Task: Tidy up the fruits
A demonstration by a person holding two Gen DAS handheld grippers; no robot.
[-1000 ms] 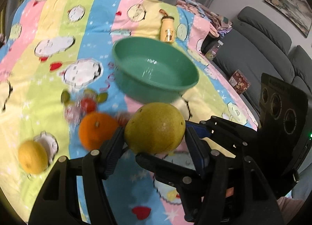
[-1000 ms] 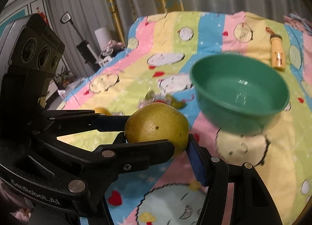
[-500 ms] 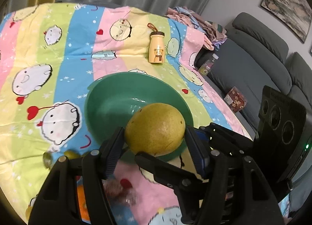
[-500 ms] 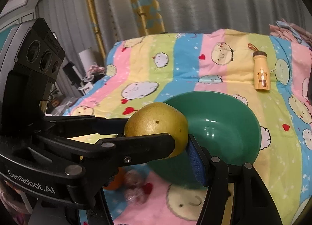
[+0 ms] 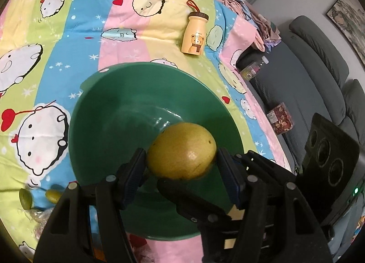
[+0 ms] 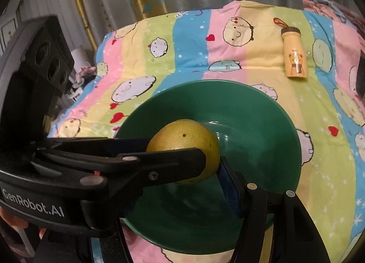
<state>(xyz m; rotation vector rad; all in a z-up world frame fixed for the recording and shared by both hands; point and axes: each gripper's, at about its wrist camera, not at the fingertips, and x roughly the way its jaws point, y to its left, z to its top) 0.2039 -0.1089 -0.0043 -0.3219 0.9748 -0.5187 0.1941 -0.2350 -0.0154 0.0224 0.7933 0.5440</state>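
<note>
Both grippers clamp the same large yellow-green fruit point(image 5: 181, 150), a pomelo-like one, from opposite sides: the left gripper point(image 5: 181, 165) has its blue-padded fingers point(image 5: 230, 180) pressed on the fruit's flanks, and the right gripper point(image 6: 182, 160) shows one black finger across the front of the fruit and a blue pad against its right side. The fruit hangs in the air above the green bowl point(image 5: 95, 112), over the near half of its hollow. The bowl's glossy inside shows nothing lying in it; part of its floor is hidden behind the fruit and the fingers.

The bowl rests on a striped cartoon-print cloth point(image 5: 68, 41) in pink, blue, yellow and green. Beyond the bowl's far rim, well apart from it, a small yellow bottle point(image 5: 195, 35) with a bear picture, a brown cap and a red loop lies on the cloth. At the lower left of the left wrist view, just outside the bowl's rim, two small green fruits point(image 5: 40, 195) sit on the cloth beside some clear-wrapped items, too blurred to name. To the right of the cloth stands a grey sofa point(image 5: 319, 64), with a small patterned box point(image 5: 280, 121) on its seat. In the right wrist view, fingertips of the person's hand point(image 6: 13, 224) show at the lower left edge.
</note>
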